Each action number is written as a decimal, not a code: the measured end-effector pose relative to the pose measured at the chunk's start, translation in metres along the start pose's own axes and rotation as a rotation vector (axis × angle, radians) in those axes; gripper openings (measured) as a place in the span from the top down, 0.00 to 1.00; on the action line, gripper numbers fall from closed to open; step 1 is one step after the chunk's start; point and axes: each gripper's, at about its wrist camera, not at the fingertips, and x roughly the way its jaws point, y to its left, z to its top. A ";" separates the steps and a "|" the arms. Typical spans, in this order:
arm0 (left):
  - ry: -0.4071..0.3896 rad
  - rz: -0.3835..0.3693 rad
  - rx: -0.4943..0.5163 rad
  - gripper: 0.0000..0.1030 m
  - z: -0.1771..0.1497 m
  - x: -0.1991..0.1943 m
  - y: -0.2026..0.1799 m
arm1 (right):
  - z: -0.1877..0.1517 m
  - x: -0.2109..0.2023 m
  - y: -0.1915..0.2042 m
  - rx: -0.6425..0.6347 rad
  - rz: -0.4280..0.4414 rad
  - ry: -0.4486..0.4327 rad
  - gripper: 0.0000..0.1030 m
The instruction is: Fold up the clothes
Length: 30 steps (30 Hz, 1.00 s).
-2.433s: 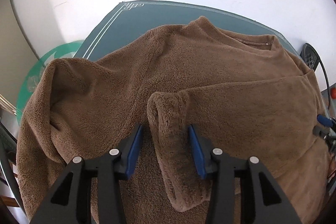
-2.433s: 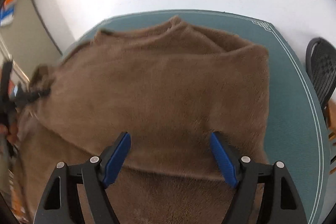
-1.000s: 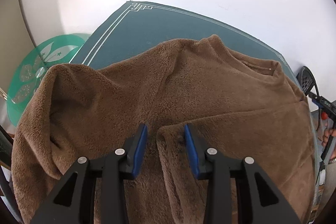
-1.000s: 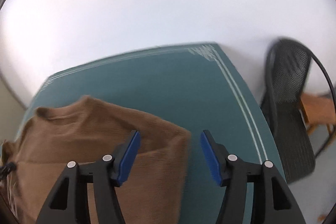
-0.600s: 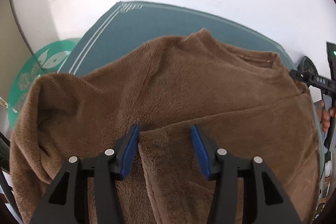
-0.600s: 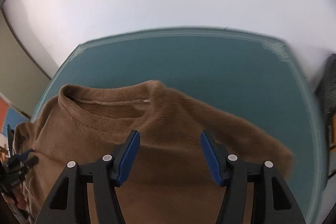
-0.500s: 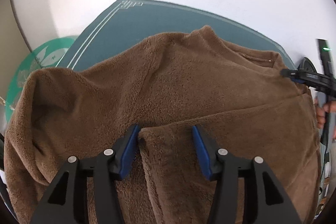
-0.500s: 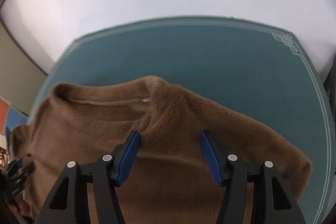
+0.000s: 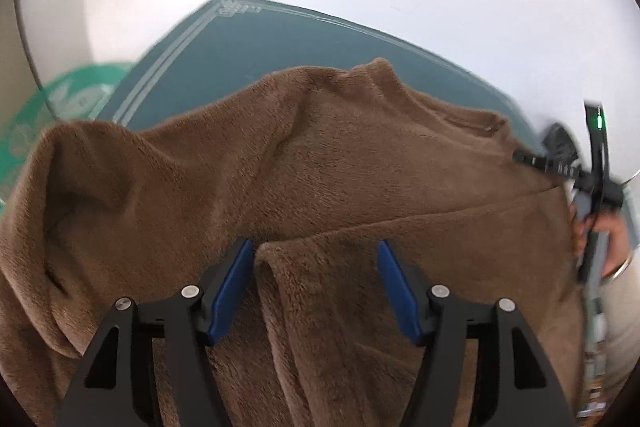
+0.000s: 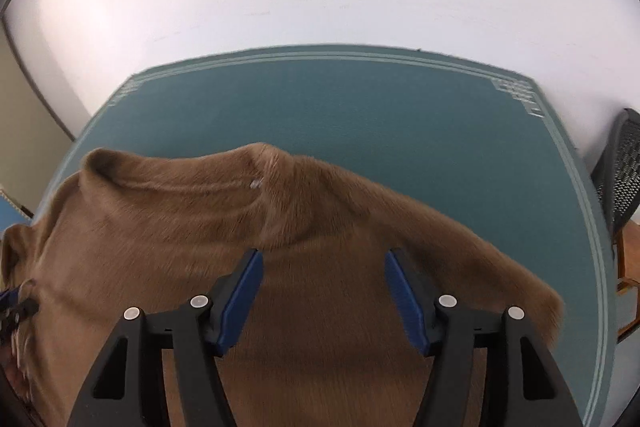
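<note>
Left wrist view: a brown fleece sweater point(image 9: 320, 163), thick and fuzzy, lies on the teal mat point(image 9: 240, 43), one sleeve point(image 9: 332, 287) folded across it between the spread fingers of the left gripper point(image 9: 316, 279). The right view alone shows the ribbed collar point(image 10: 180, 183) clearly, with the right gripper point(image 10: 323, 291) likewise open above the sweater.

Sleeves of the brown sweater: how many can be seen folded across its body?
1. The sleeve lies across the sweater, its cuff end between the open left gripper fingers. Another may be hidden.

sweater point(image 9: 320, 163) — fuzzy brown fleece; table cover point(image 10: 360, 115) — matt teal cloth
</note>
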 end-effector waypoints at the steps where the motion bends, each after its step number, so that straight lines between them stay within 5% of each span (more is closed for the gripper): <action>1: 0.011 -0.030 -0.020 0.33 0.001 0.000 0.004 | -0.008 -0.013 -0.001 -0.016 0.000 -0.016 0.37; 3: 0.018 -0.041 -0.032 0.37 0.002 -0.001 0.006 | -0.022 -0.034 0.003 -0.059 -0.015 -0.042 0.37; 7: 0.027 0.014 -0.021 0.73 0.003 -0.001 0.002 | -0.052 -0.059 0.016 -0.177 0.004 -0.083 0.37; 11: 0.003 0.028 -0.025 0.82 0.005 -0.013 -0.002 | -0.078 -0.053 0.015 -0.253 -0.081 -0.045 0.37; 18: -0.170 0.025 0.038 0.83 0.032 -0.057 -0.022 | -0.087 -0.046 -0.015 -0.166 -0.109 -0.026 0.37; 25: 0.036 0.141 0.027 0.78 0.032 0.011 -0.003 | -0.082 -0.036 -0.020 -0.133 -0.123 -0.018 0.30; 30: 0.019 0.161 0.047 0.67 0.028 0.006 -0.001 | -0.080 -0.037 -0.025 -0.108 -0.105 -0.005 0.30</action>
